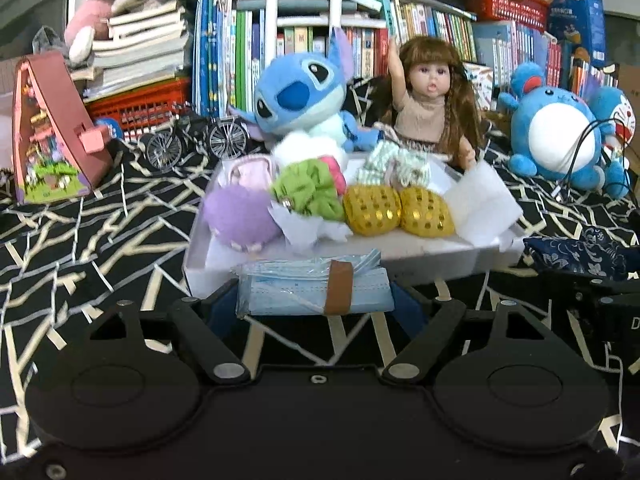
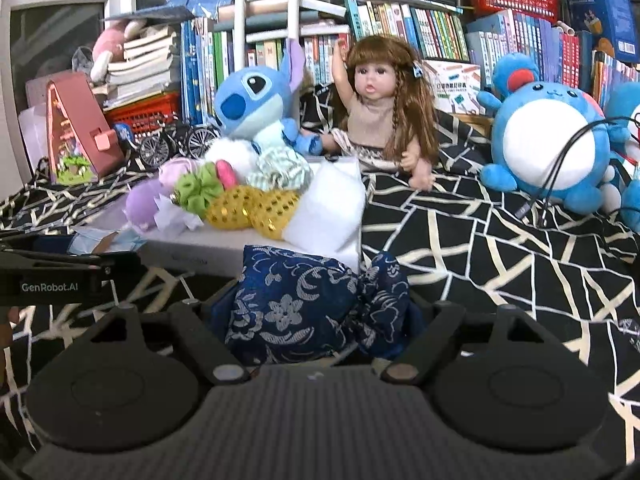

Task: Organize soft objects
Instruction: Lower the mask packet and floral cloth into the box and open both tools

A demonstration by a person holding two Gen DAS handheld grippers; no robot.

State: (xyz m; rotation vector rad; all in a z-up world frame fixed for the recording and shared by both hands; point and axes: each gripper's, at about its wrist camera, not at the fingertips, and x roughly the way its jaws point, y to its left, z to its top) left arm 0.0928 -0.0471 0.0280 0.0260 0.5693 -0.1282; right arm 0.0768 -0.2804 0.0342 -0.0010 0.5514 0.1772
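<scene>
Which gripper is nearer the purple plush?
Left. The left gripper, holding masks, is just in front of the purple plush; the right gripper is off to its right.

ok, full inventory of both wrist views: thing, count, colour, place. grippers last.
white box: 1, white, centre of the cloth
sequin pouches: 2, yellow, front of box
scrunchie: 1, green, in box left of the pouches
plush ball: 1, purple, box's left end
foam sheet: 1, white, box's right end
Stitch plush: 1, blue, behind box
doll: 1, brown hair, beside Stitch
round plush: 1, blue and white, right
toy bicycle: 1, dark, left
patterned cloth: 1, black with pale lines, underneath
mask pack: 1, light blue, in left gripper
floral pouch: 1, navy, in right gripper
</scene>
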